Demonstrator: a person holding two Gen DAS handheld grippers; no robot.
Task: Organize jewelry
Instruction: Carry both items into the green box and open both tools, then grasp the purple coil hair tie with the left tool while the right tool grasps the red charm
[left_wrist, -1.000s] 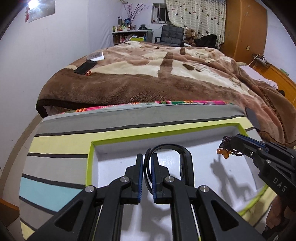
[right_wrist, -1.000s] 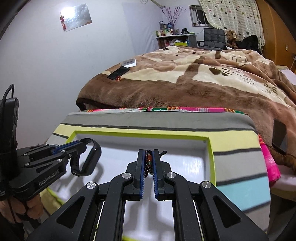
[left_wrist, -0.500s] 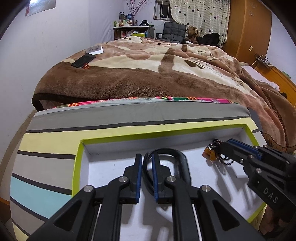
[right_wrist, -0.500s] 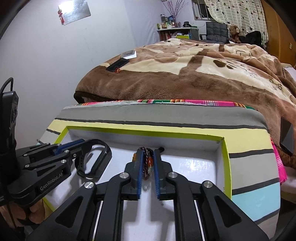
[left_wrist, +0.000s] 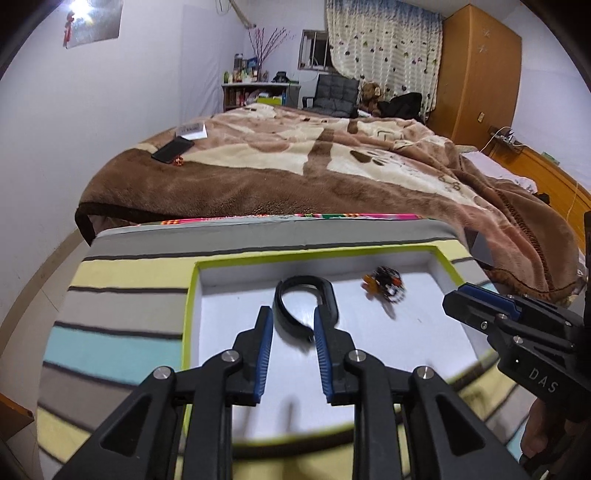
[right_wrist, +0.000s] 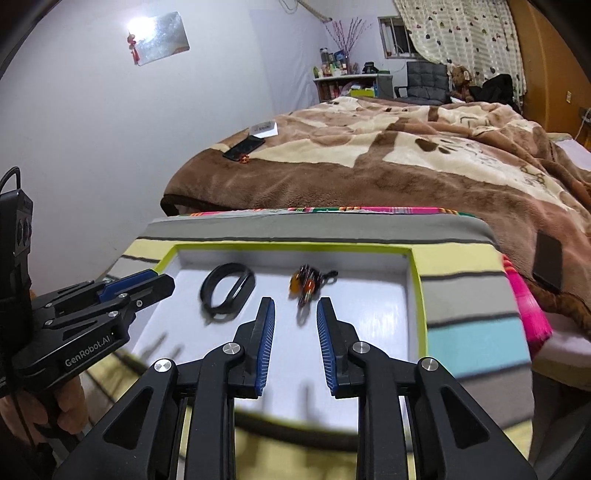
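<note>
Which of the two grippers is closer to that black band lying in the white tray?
Left. The left gripper sits right over the black band, jaws open after releasing it. The right gripper is off to the side, by the beaded bracelet.

In the tray (right_wrist: 415, 280), the band (right_wrist: 227, 291) lies left of the beaded bracelet (right_wrist: 308, 284).

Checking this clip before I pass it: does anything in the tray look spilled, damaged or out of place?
Nothing stands out. The black band and the beaded bracelet both lie apart inside the white tray; nothing is over its green rim. The left gripper and right gripper are open and empty.
</note>
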